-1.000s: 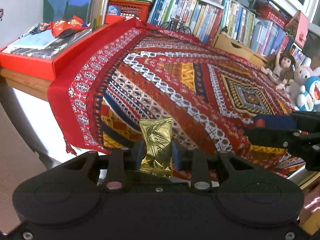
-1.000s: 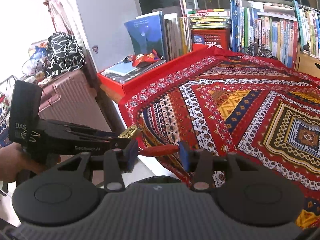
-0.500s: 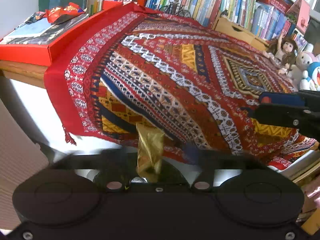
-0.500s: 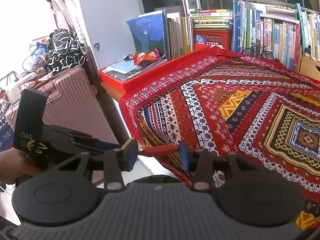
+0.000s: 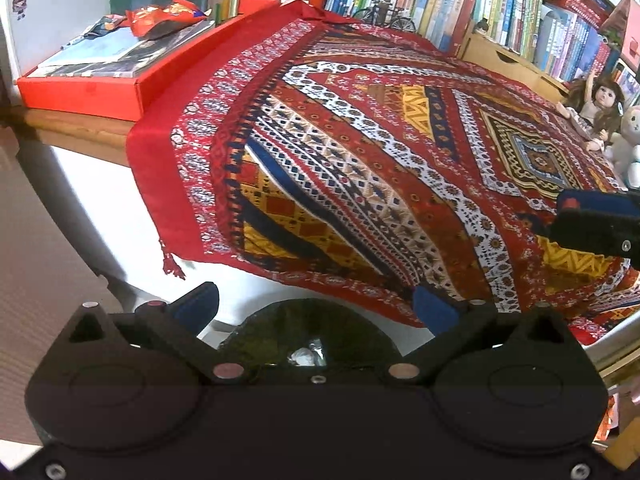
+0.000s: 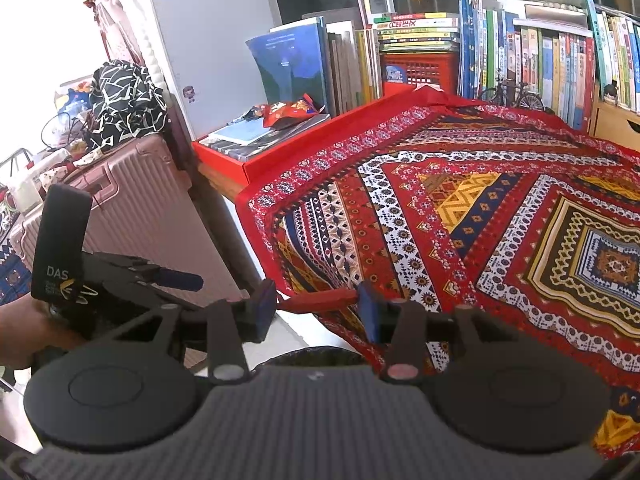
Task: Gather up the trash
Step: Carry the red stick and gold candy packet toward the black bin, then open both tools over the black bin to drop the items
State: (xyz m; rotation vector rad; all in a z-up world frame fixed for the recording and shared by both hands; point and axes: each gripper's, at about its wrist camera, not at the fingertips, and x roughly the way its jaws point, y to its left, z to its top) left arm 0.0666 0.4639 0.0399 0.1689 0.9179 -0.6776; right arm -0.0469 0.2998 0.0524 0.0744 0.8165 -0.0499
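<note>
Now the left gripper (image 5: 316,306) hangs over the black trash bag (image 5: 280,332), jaws just opened wide, nothing between them. A shiny scrap (image 5: 306,356) lies inside the bag, probably dropped trash. The right gripper (image 6: 317,308) pinches a red strip (image 6: 320,299), likely the bag's rim, to keep its mouth up. A red snack wrapper (image 5: 164,20) is left on the red box (image 5: 80,92).

Left gripper (image 5: 316,308) just opened, empty; right gripper (image 6: 316,312) part-closed.
</note>
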